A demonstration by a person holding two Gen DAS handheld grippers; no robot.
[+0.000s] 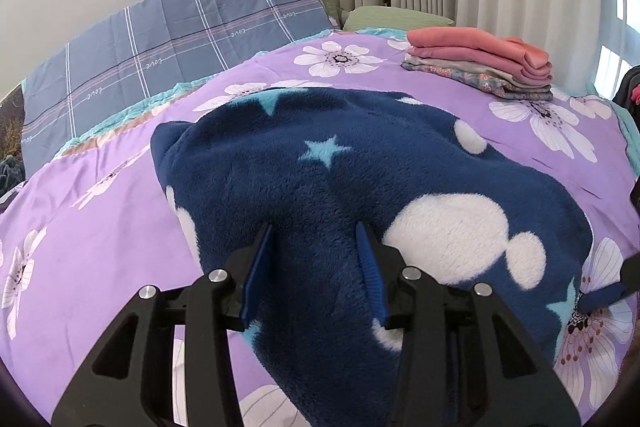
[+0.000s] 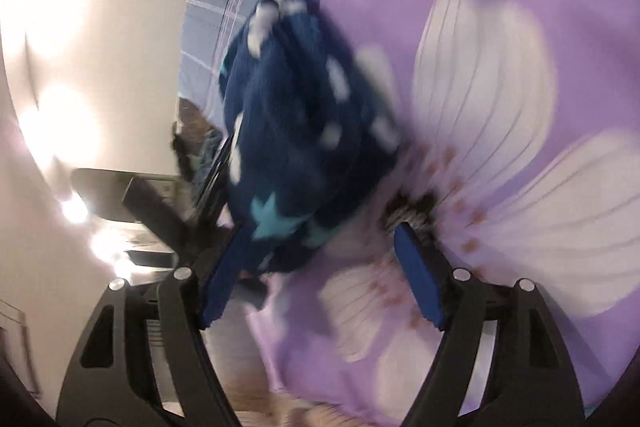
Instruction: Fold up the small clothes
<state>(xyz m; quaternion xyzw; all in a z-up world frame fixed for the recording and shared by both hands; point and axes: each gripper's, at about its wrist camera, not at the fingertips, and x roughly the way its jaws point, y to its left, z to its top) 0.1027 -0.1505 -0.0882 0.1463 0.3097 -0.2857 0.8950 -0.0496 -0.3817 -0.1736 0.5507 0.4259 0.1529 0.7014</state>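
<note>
Your left wrist view is sharp, evenly daylit; your right smears with motion blur, glare on wall [image 2: 52,75].

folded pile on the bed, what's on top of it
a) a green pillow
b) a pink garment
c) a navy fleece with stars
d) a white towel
b: in the left wrist view the folded pile at the far right of the purple bedspread has pink garments on top, with a floral-print piece beneath them.
</note>
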